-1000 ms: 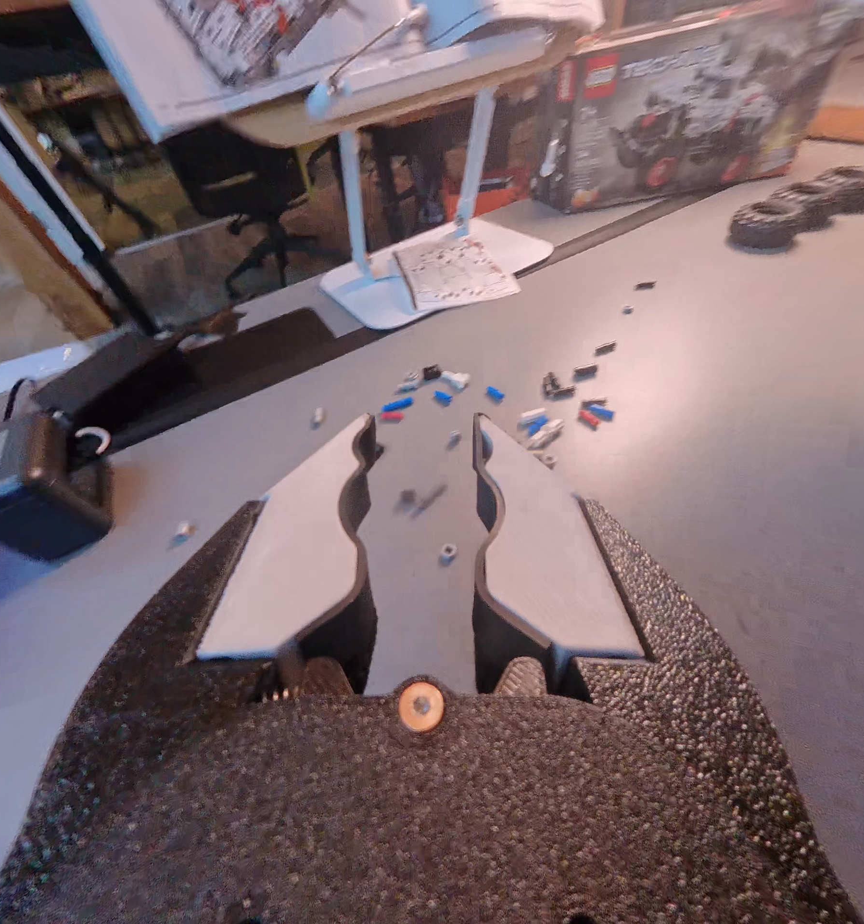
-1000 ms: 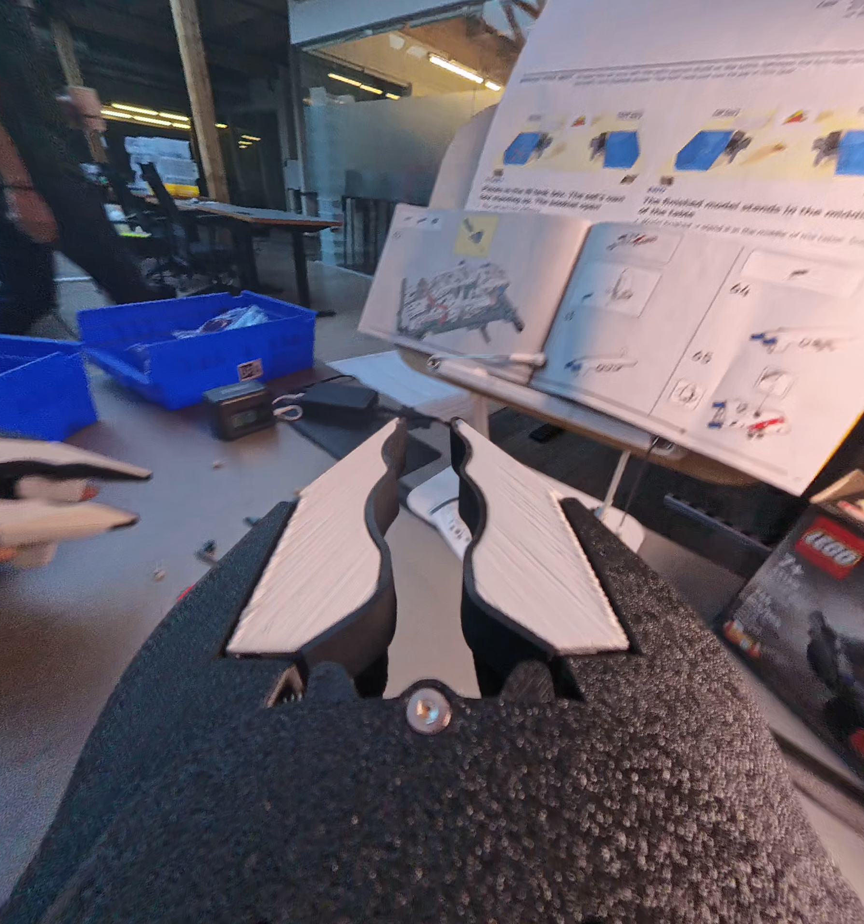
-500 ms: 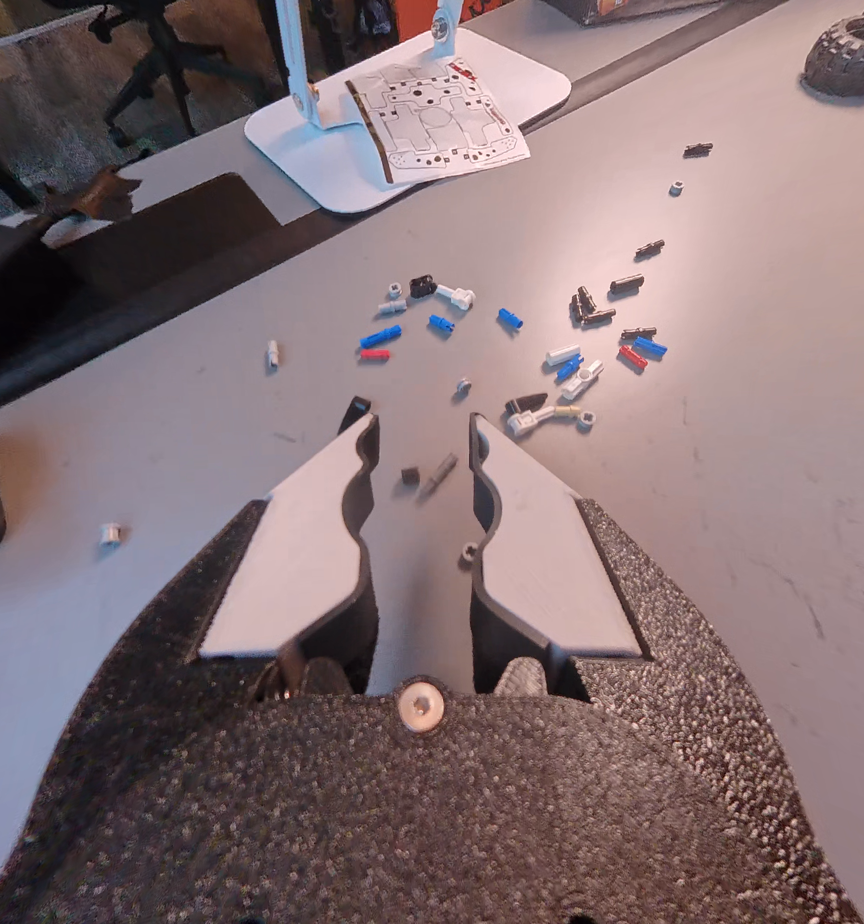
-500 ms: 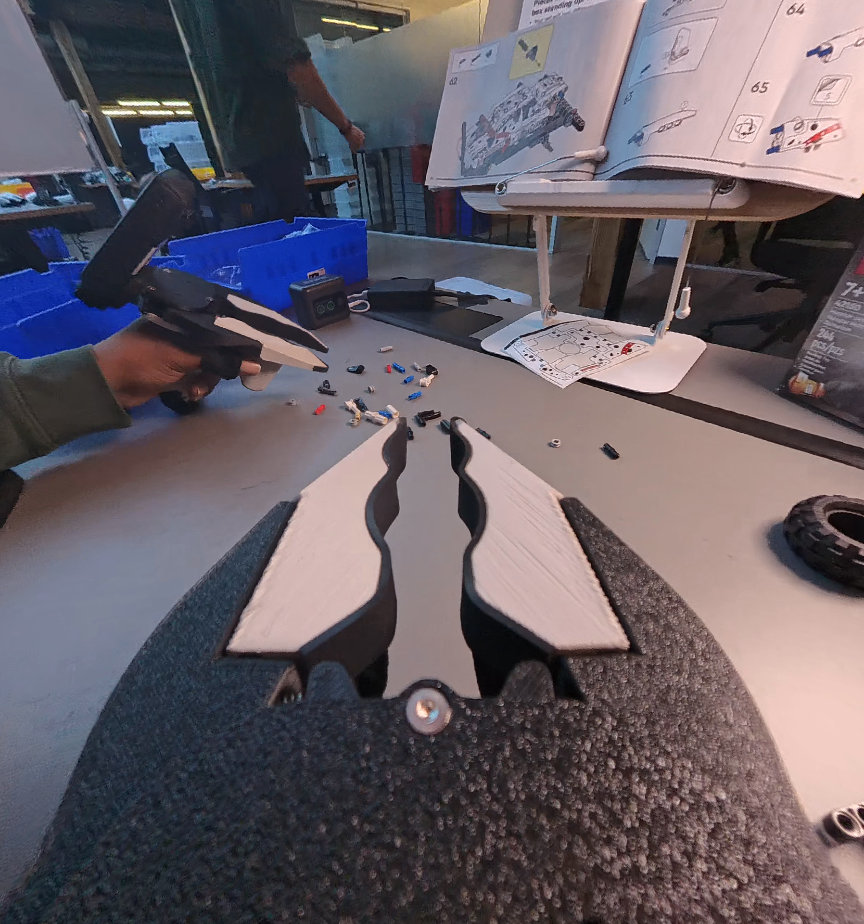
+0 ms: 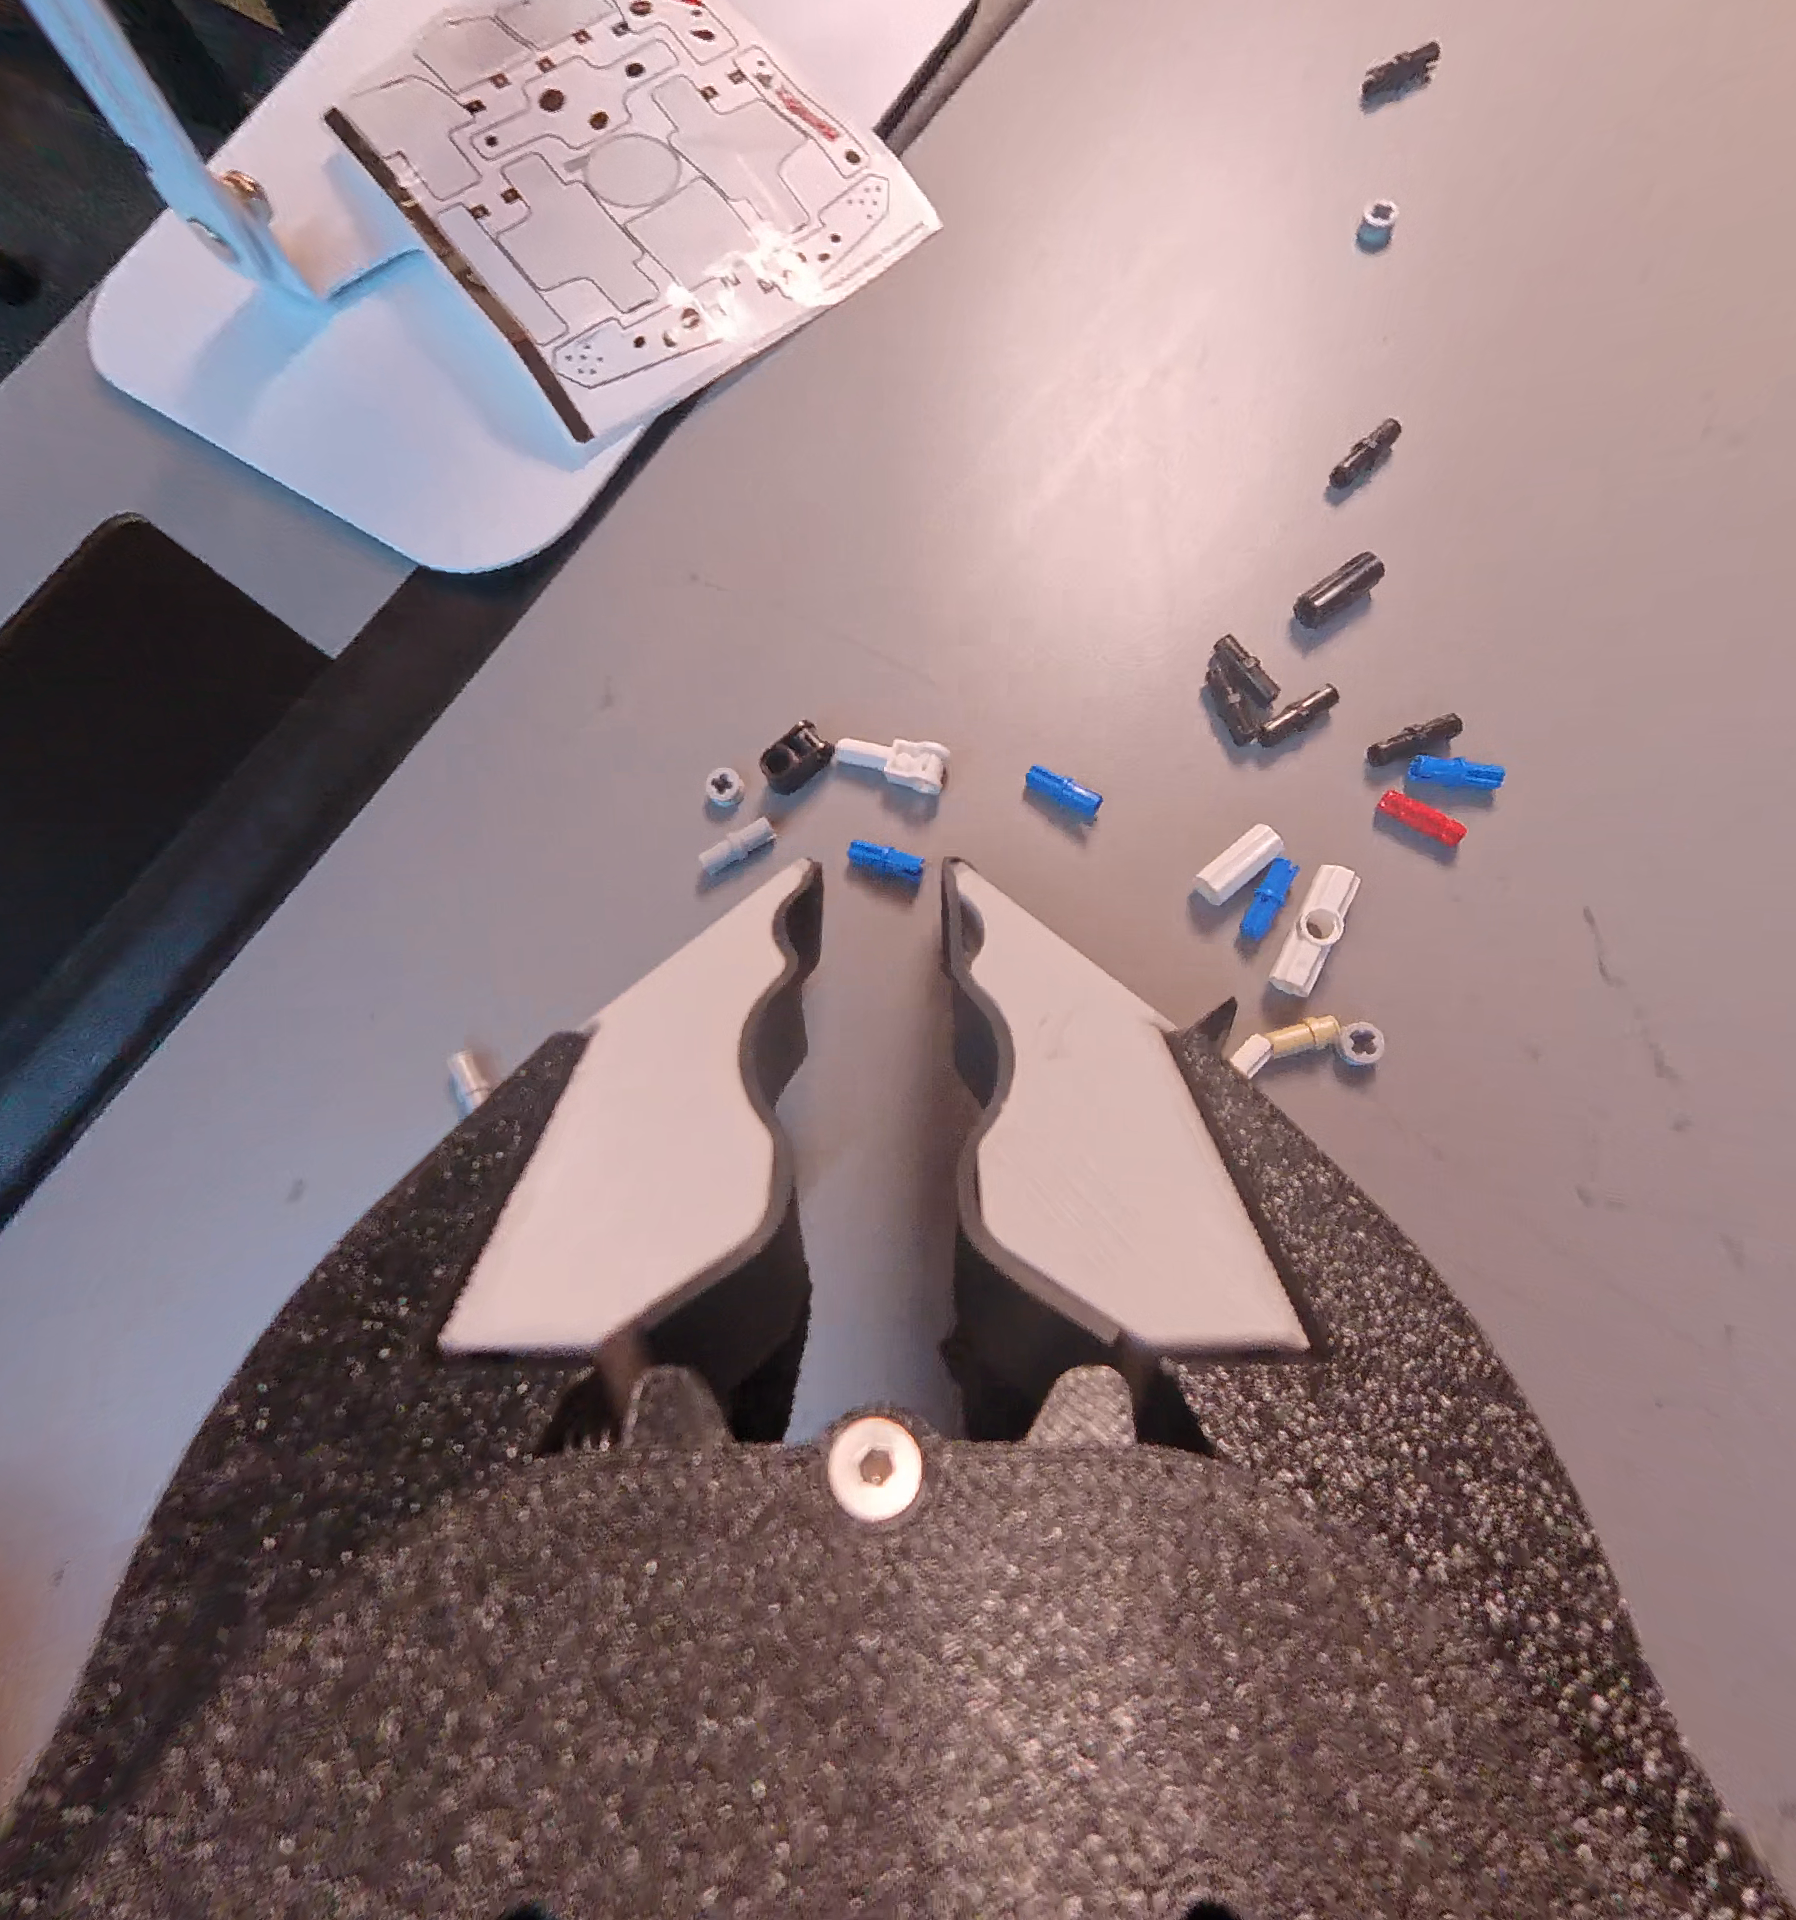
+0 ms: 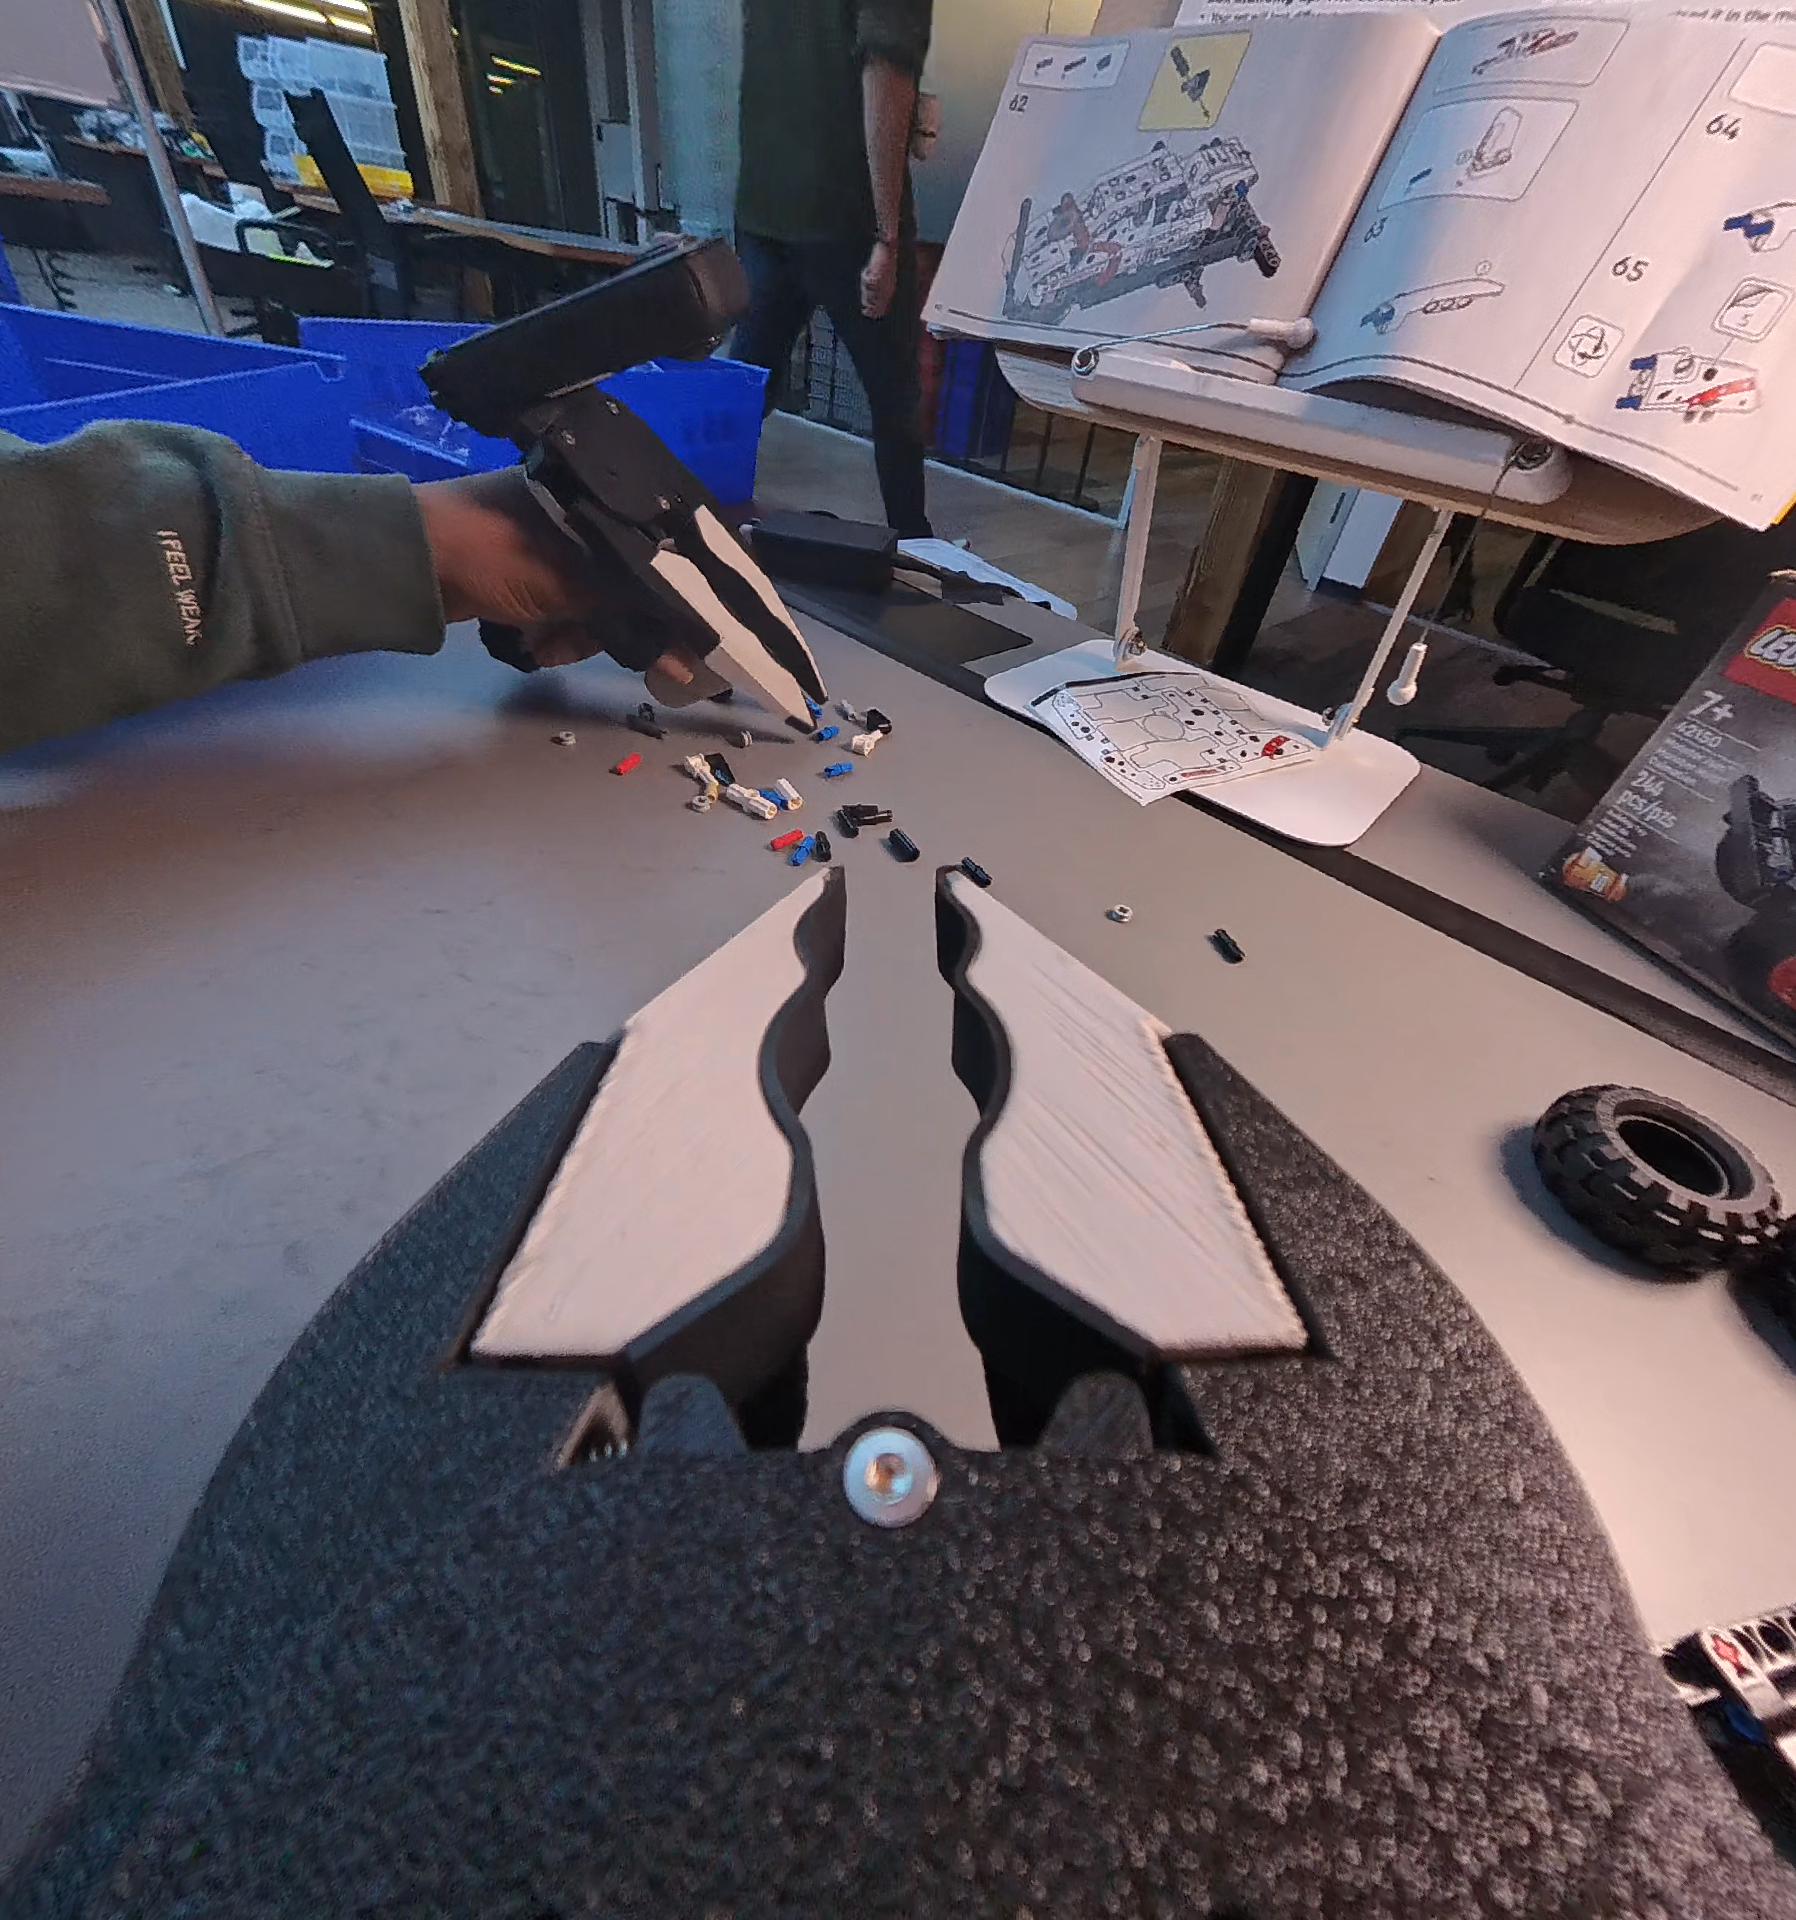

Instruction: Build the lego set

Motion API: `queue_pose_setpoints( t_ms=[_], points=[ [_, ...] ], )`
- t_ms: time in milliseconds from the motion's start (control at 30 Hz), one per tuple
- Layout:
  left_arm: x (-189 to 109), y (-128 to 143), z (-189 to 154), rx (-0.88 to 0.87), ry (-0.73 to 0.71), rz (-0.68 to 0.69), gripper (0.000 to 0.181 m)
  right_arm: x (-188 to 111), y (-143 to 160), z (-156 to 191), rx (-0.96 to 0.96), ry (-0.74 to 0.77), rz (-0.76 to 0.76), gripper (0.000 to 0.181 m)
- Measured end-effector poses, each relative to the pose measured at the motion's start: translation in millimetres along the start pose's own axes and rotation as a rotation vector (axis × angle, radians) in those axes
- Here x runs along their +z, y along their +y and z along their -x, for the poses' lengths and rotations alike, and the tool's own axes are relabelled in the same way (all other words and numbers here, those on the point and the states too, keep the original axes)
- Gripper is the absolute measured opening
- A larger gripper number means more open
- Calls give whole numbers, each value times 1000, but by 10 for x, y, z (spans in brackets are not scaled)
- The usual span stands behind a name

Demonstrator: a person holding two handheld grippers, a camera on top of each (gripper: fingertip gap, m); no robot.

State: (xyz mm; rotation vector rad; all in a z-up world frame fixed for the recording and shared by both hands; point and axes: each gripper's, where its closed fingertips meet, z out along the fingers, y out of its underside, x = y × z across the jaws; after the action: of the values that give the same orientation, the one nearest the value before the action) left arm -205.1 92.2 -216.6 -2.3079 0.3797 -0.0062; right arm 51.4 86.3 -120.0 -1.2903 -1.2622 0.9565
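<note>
My left gripper [image 5: 881, 883] hovers, fingers apart and empty, just short of a blue pin [image 5: 885, 863] on the table [image 5: 977, 499]. Closing off-centre could flick it into neighbouring pins. My right gripper [image 6: 889, 883] waits apart, empty too.

Workshop room: grey tabletop [image 6: 250, 1039], blue bins [image 6: 198, 384] behind, wooden post [image 6: 447, 104], cluttered desks [image 6: 520, 223], a person [image 6: 832, 208] standing.

Left looks down close; right low, sharing pins [image 5: 1063, 799].

Left claw [image 5: 881, 878] agape, tilted down; right claw [image 6: 889, 883] agape, level.
</note>
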Motion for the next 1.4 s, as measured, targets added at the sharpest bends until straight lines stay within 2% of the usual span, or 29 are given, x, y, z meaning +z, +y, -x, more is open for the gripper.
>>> queue_pose_setpoints(
  t_ms=[200,300,533,600,667,767,833,900,1033,1267,1400],
  points=[
    [93,11,-39,4,39,17,19,2,42,-15,5,-9,14,16],
    [106,10,-45,4,48,22,5,7,57,-11,3,-14,19,17],
    [24,-67,-126,31,49,0,5,13,75,-9,-12,-11,25,16],
    [-162,-219,-387,55,104,-52,5,6,71,-18,-16,-3,23,16],
    [-373,-304,-893,100,233,-89,5,-3,58,-34,-20,6,18,17],
    [-580,-128,-1648,182,383,-85,5,-11,42,-73,-18,20,14,18],
    [-636,13,-1937,165,409,-88,5,-17,46,-109,-3,37,15,21],
    [-620,187,-2074,178,389,-42,5,-15,62,-136,11,49,21,25],
    [-579,303,-2141,207,368,1,5,2,85,-148,19,56,31,28],
    [-549,319,-2131,196,384,-1,7,1,115,-163,-23,78,47,29],
    [-595,208,-2071,111,405,-73,23,15,133,-153,-16,70,53,30]
  ],
)
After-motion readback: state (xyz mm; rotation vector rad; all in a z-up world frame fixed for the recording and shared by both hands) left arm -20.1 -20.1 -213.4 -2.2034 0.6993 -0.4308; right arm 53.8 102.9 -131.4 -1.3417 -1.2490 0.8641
